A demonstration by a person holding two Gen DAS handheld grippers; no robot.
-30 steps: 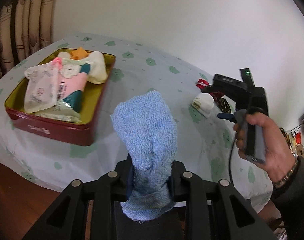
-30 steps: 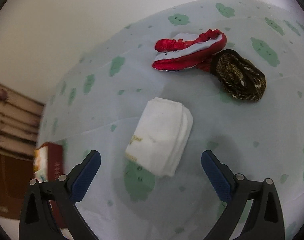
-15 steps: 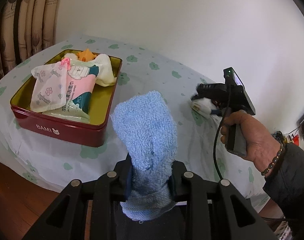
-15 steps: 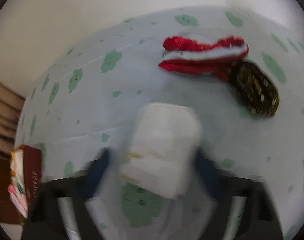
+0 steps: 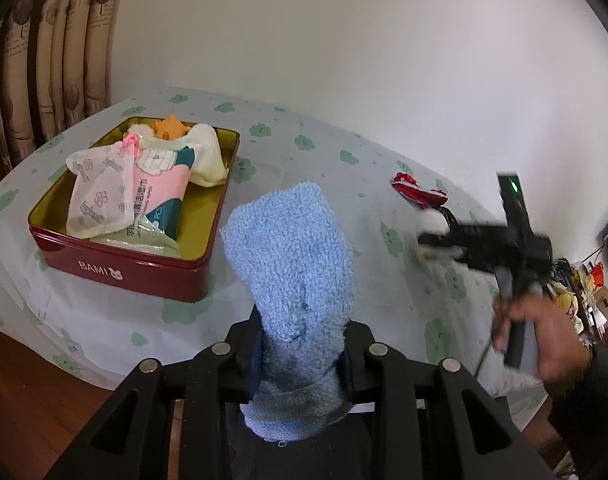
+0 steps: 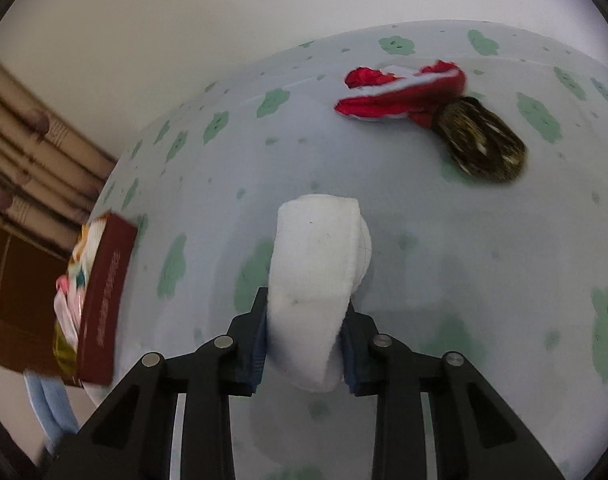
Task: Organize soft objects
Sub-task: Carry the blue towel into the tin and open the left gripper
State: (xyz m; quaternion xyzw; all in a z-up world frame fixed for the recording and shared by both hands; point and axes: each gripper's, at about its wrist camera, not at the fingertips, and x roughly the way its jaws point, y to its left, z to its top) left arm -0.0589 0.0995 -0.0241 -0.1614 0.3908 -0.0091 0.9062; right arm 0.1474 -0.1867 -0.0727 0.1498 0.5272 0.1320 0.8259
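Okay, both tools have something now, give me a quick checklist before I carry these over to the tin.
1. Left tool shut on blue towel: ok.
2. Right tool closing, white folded cloth pinched between pads: ok.
3. White cloth clear of the tablecloth: cannot tell.
4. Red tin open: ok.
5. Free space in tin: ok, bare strip along one side.
6. Red cloth and dark scrunchie collected: not ok.
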